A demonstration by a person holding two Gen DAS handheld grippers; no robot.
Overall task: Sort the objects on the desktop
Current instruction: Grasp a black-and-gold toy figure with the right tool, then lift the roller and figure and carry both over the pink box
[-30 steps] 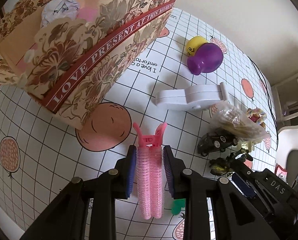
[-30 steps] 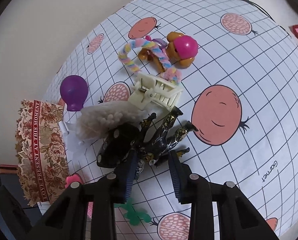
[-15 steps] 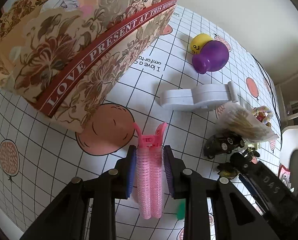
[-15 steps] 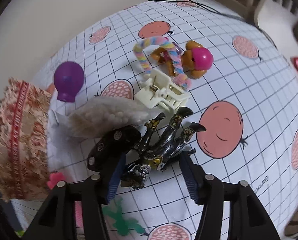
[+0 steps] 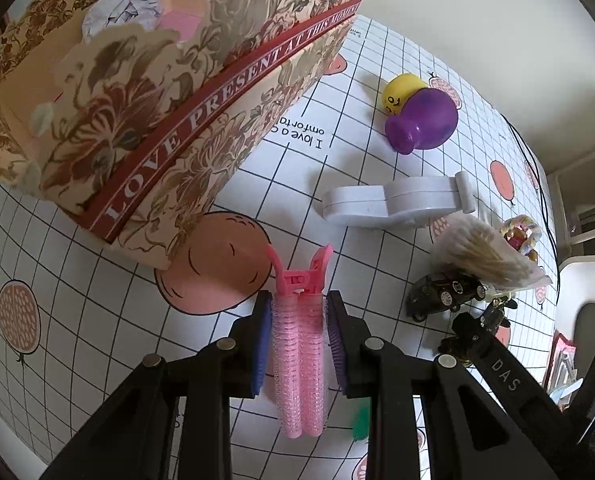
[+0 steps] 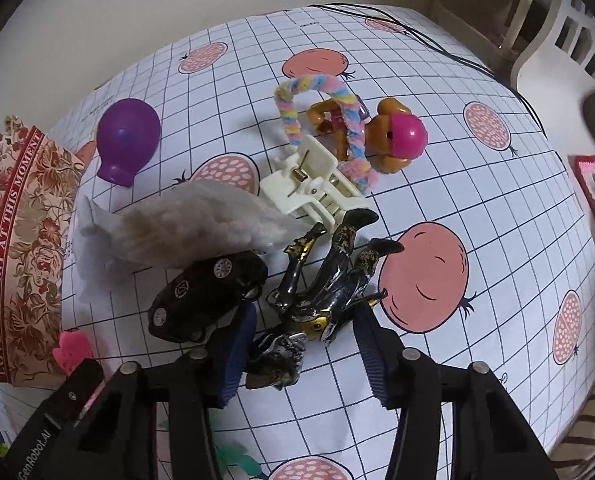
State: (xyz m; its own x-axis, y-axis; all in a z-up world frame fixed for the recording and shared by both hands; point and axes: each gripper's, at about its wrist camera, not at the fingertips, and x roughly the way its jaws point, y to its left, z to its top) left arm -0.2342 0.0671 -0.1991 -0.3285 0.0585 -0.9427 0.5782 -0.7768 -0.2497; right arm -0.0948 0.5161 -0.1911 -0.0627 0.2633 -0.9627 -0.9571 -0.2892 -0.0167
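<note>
Your left gripper (image 5: 299, 334) clamps the pink hair roller clip (image 5: 299, 344); your right gripper (image 6: 303, 354), jaws just narrowing but apart around the black figure (image 6: 321, 280), can snag the toy car (image 6: 207, 294)

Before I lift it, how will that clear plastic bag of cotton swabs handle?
The clear plastic bag of cotton swabs looks soft and crinkled, so it would probably sag and shift. It seems light. Its film may slip between pads.

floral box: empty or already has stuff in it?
Not empty. The left wrist view looks over the floral box rim: crumpled white paper and something pink lie inside. The rest is hidden.
</note>
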